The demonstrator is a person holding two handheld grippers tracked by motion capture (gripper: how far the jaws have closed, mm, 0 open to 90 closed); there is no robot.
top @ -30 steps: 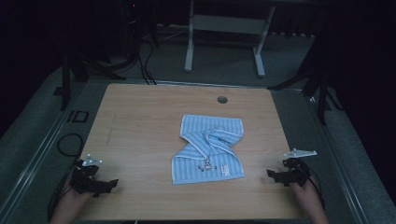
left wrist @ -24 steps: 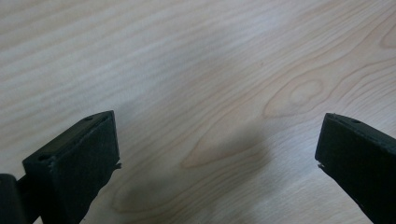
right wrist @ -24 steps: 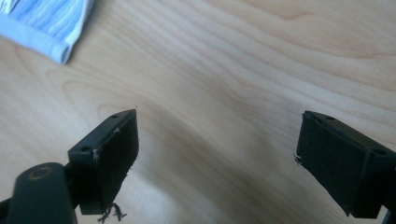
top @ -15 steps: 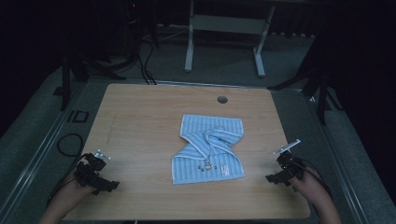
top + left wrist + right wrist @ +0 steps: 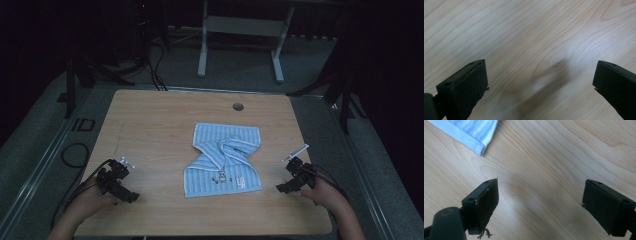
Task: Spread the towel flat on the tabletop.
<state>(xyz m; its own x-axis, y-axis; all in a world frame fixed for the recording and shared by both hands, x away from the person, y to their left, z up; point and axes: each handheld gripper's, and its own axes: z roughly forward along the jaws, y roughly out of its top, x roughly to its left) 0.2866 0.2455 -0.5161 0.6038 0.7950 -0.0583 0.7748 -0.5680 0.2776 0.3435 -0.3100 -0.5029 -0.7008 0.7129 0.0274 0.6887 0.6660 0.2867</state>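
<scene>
Dim laboratory or recording studio: a lone light-wood table on grey carpeted floor, black stand legs, trailing cables, and a white metal frame behind.

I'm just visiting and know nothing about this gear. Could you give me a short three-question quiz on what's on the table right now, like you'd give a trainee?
1. True or false: the blue striped towel lies flat and neatly spread on the table.
2. Which gripper's own view shows a corner of the towel: A) left gripper, B) right gripper?
3. Fill in: both grippers' jaws stand ____, with bare wood between them.

Key
1. False: it is rumpled, with folds bunched across its middle.
2. B: the towel corner shows at that view's upper left.
3. Open.
</scene>
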